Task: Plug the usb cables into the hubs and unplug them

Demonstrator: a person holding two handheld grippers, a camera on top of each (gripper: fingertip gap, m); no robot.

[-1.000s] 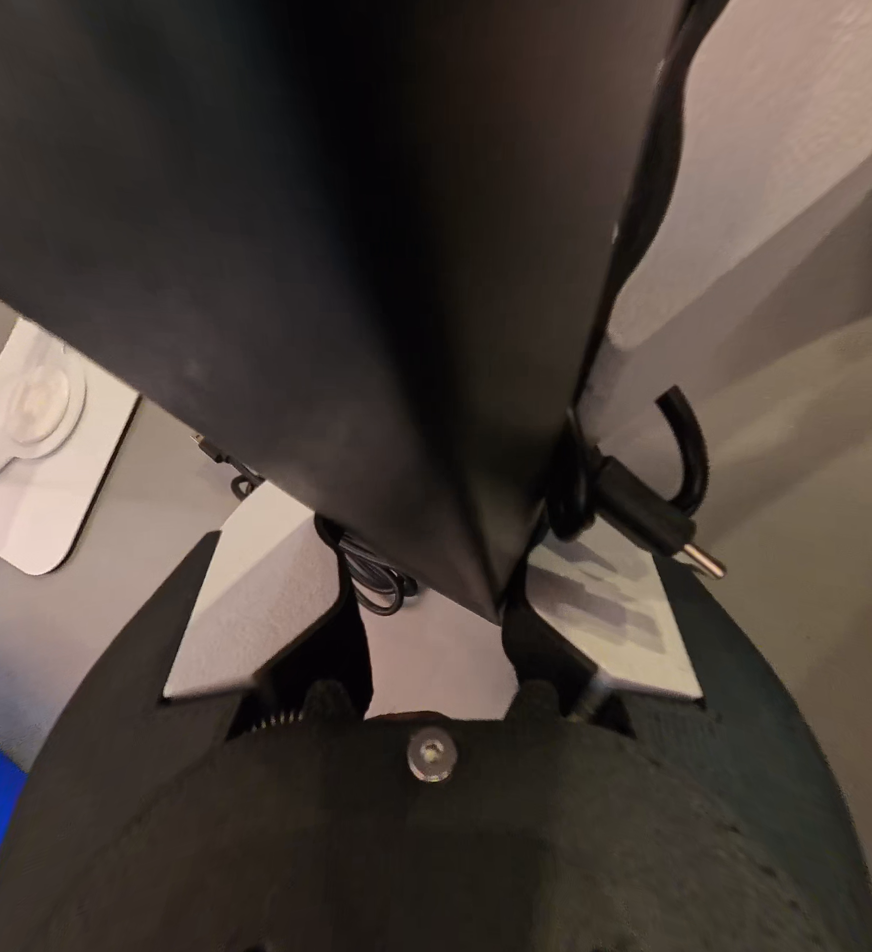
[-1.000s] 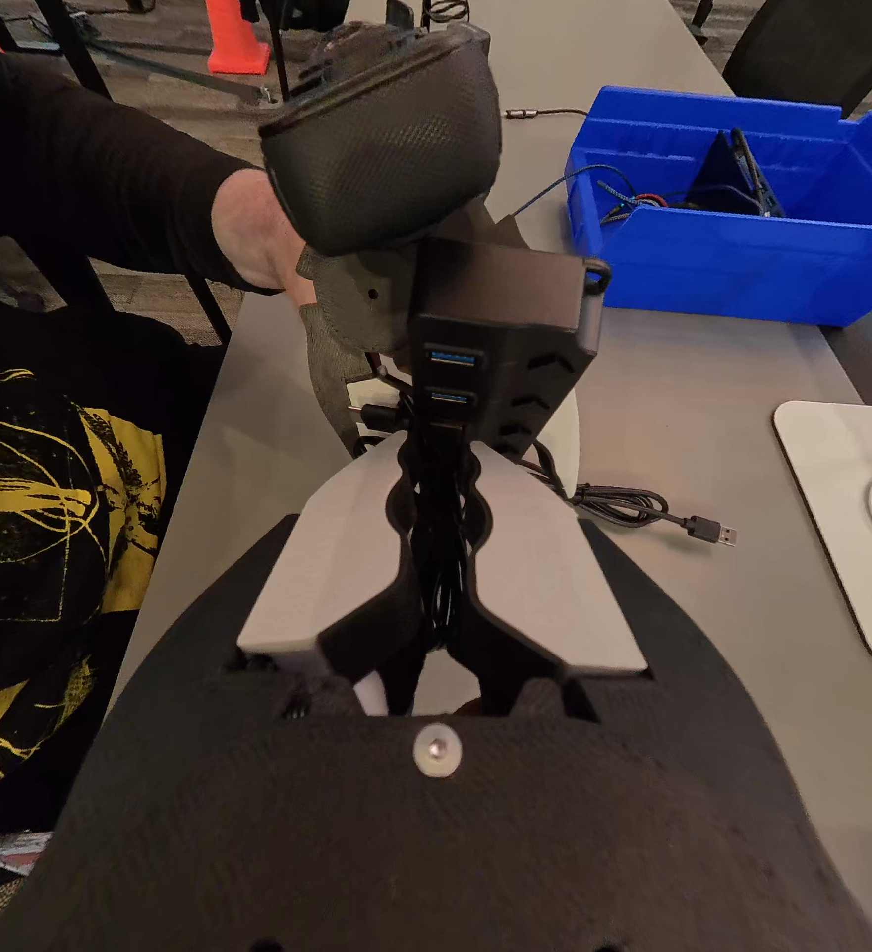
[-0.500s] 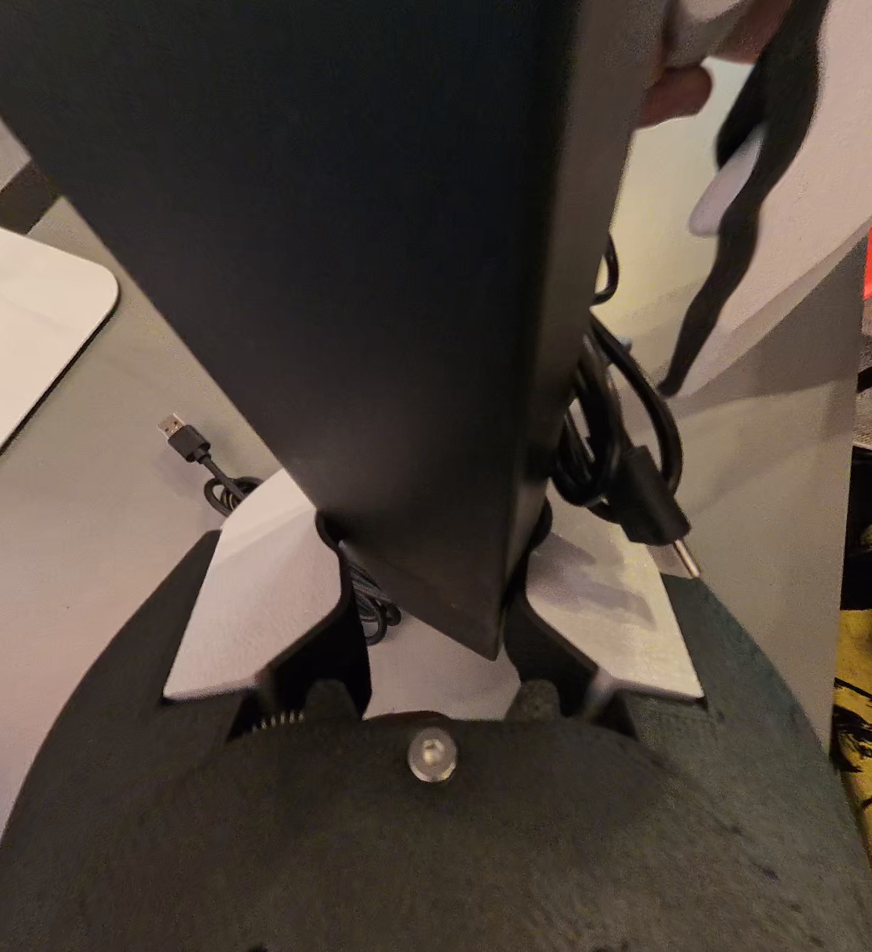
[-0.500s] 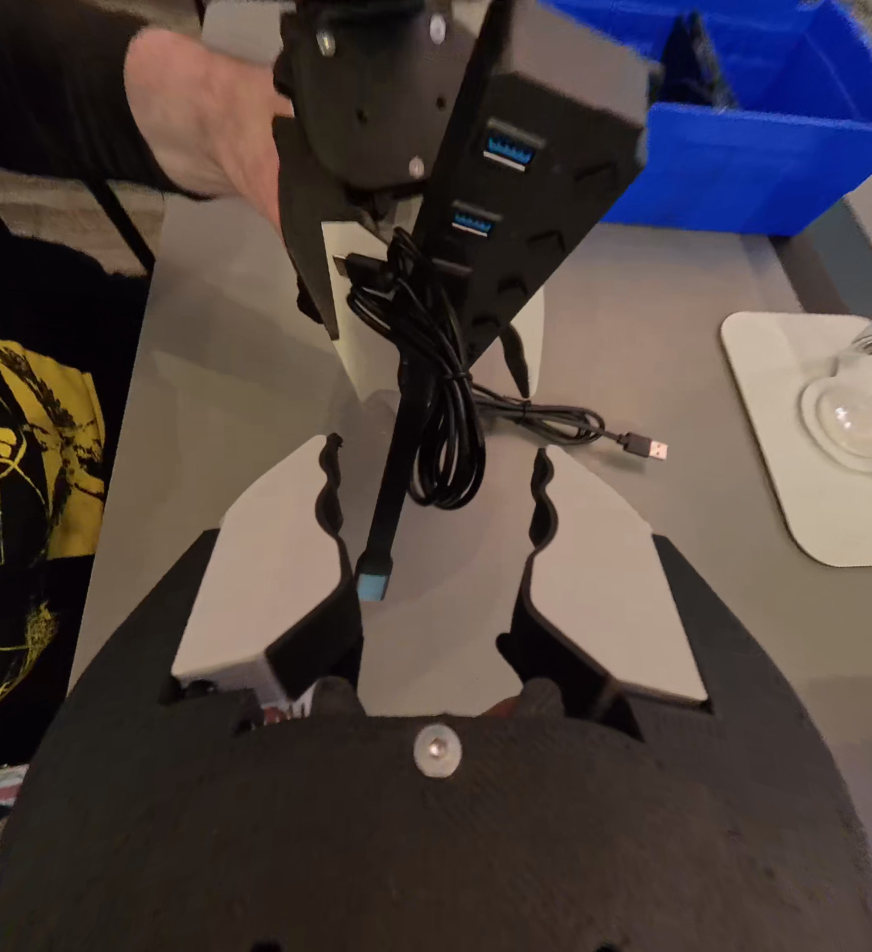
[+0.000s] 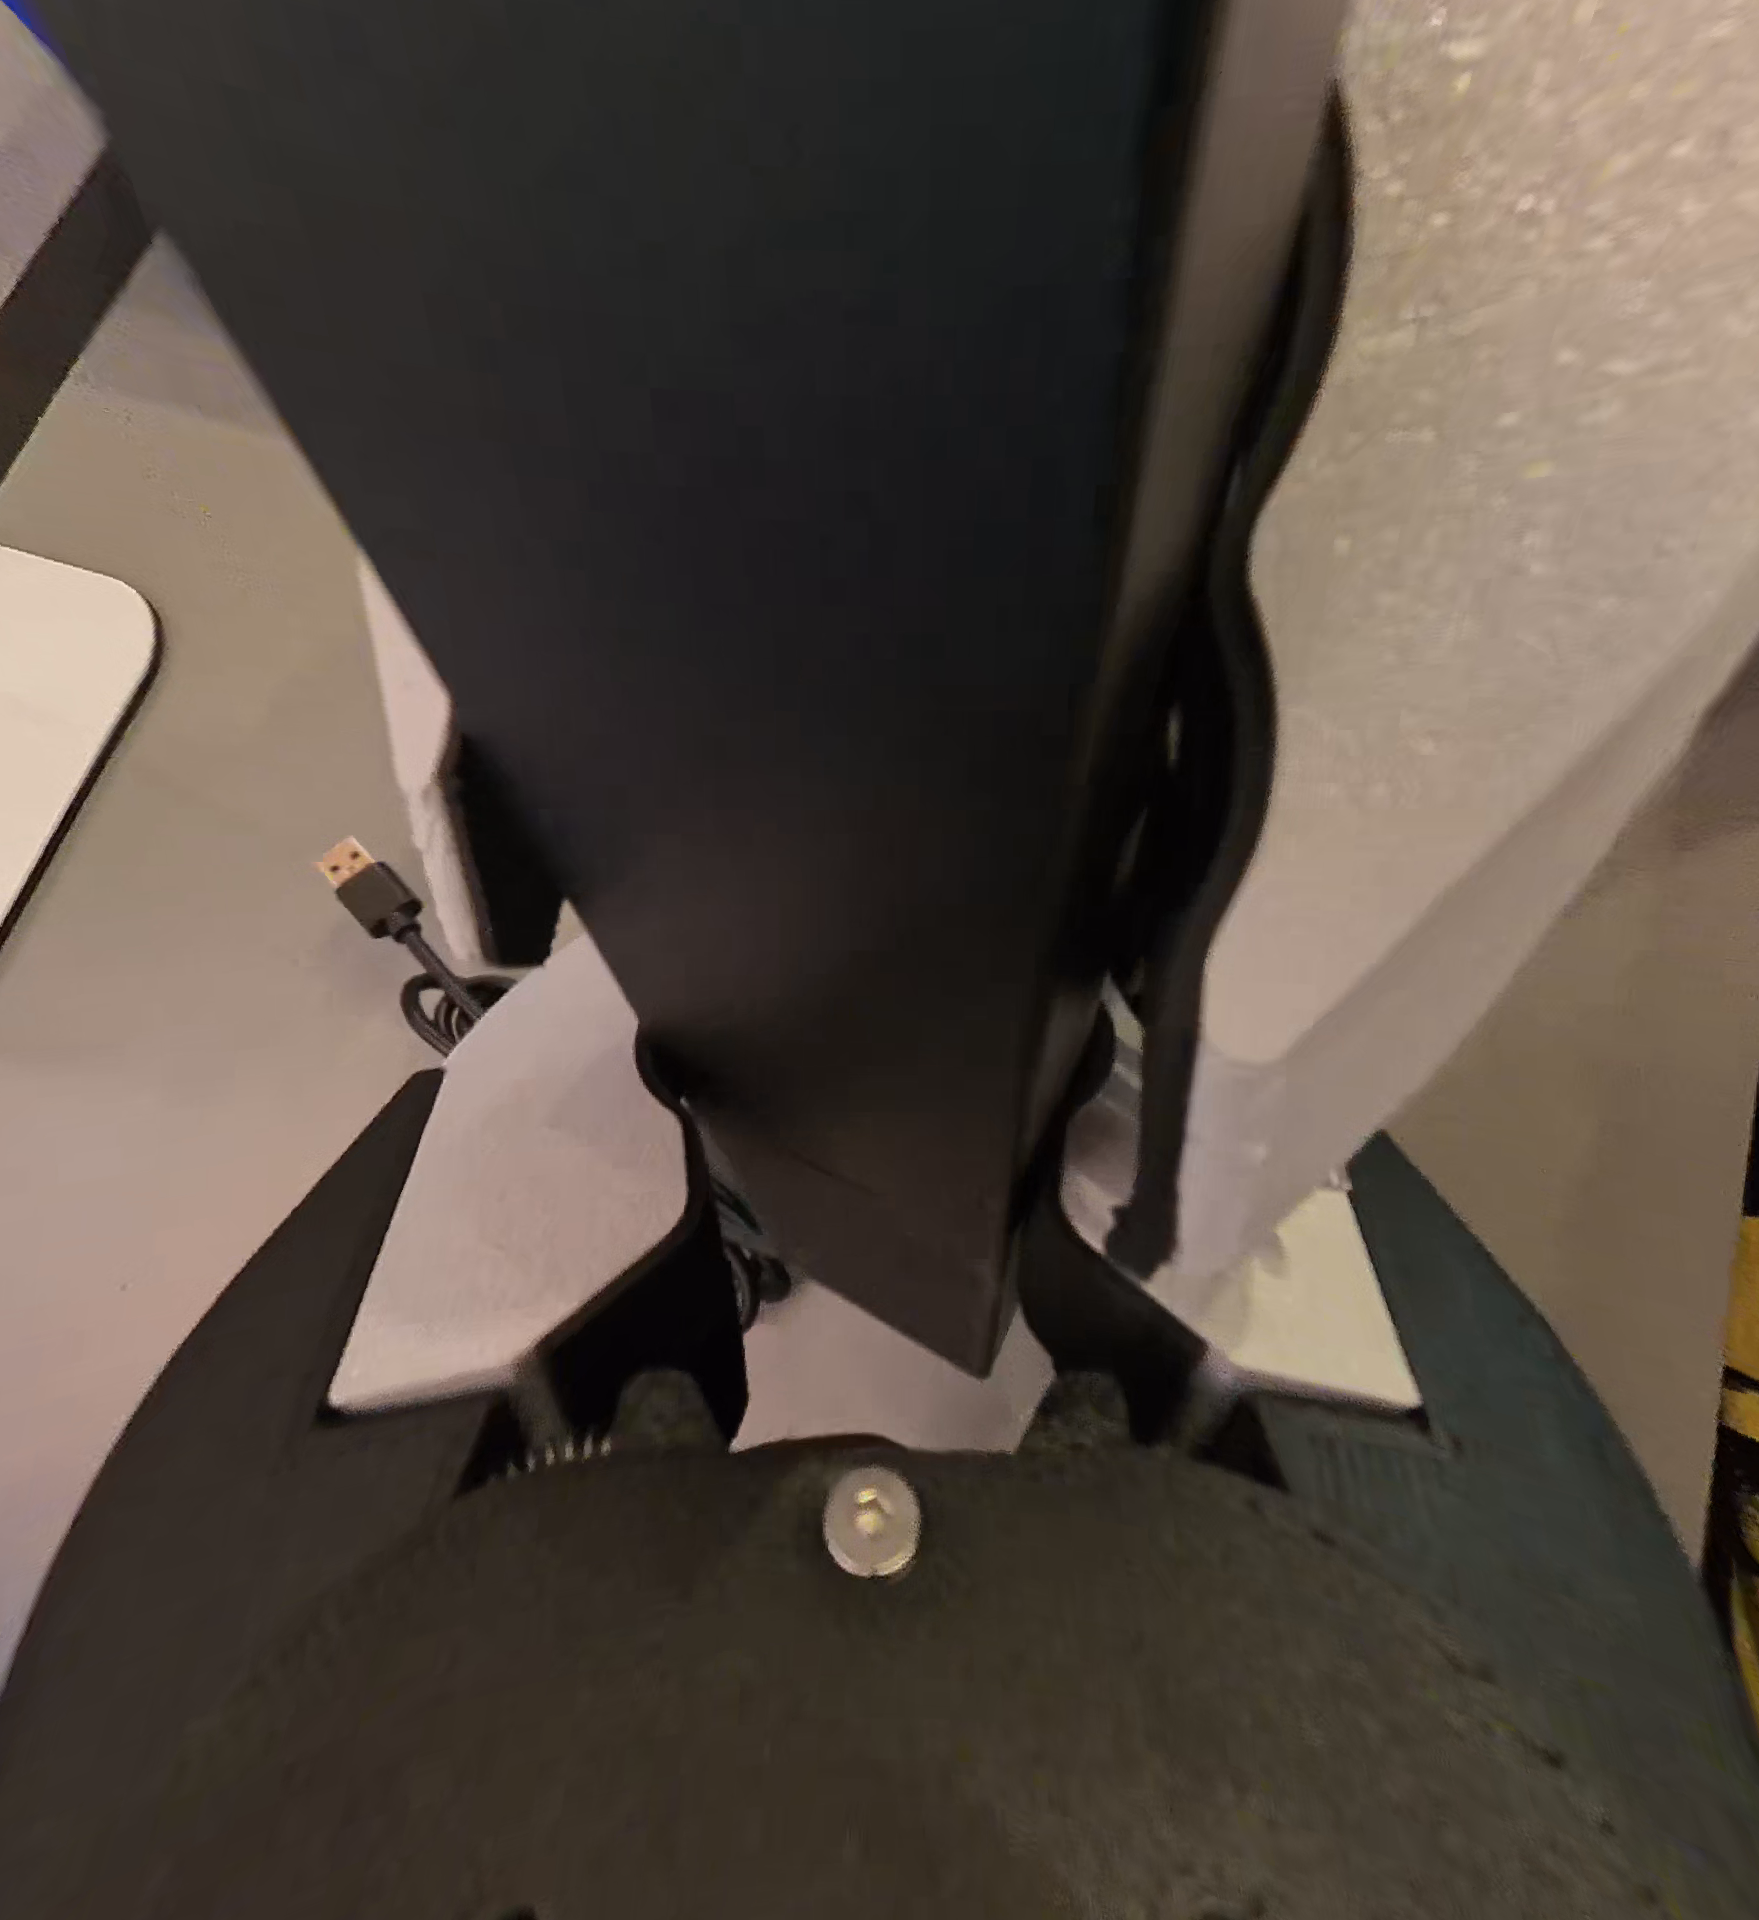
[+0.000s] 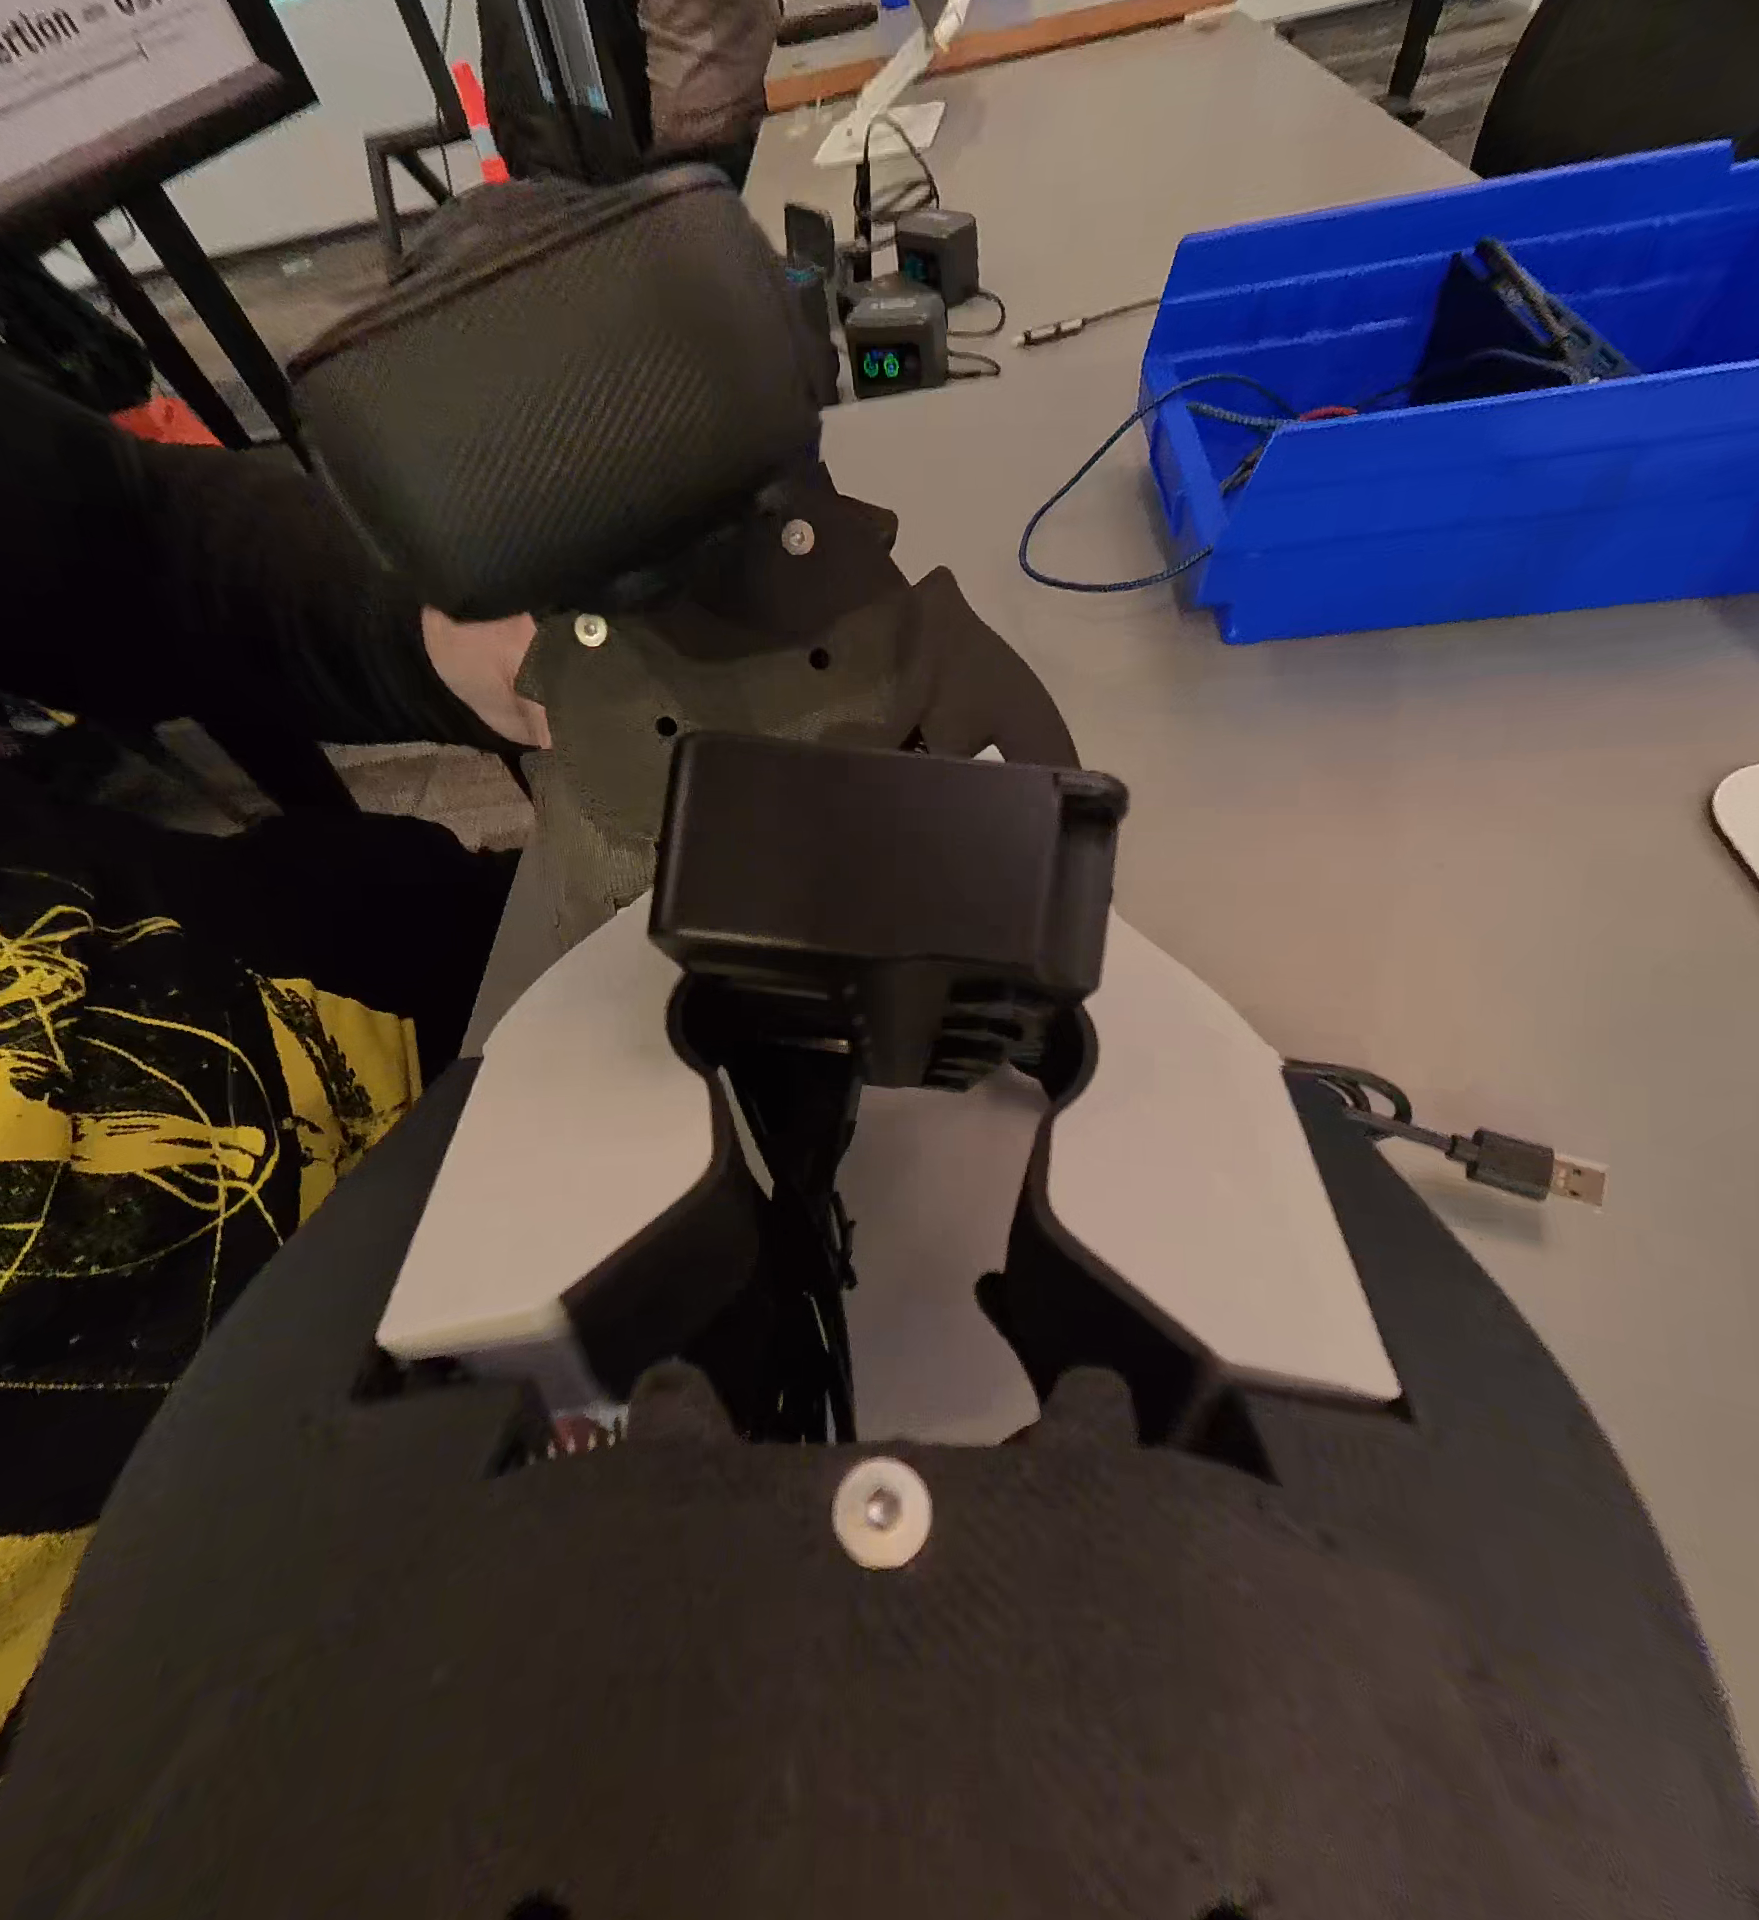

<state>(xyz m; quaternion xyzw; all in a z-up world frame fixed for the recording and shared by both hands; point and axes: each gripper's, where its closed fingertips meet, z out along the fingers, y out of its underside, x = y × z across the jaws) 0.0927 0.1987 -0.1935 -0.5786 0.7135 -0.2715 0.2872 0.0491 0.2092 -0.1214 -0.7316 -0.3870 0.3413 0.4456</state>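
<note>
Since half a second before, the right gripper point(image 6: 880, 1029) had closed in around the hub point(image 6: 880, 873), apparently gripping it. The left gripper point(image 5: 859, 1049) clamped its far end above the table point(image 6: 1374, 883). Rigid, smooth, likely light; best gripped by its flat sides.

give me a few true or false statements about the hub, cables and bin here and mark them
1. The black usb hub is clamped in the left claw. True.
2. A loose usb plug lies on the grey table. True.
3. The storage bin is red. False: it is blue.
4. The bin is empty. False: it holds cables and a black divider.
5. The hub sits between the right claw's fingers. True.
6. The loose plug is in a hub port. False: it lies free on the table.
</note>
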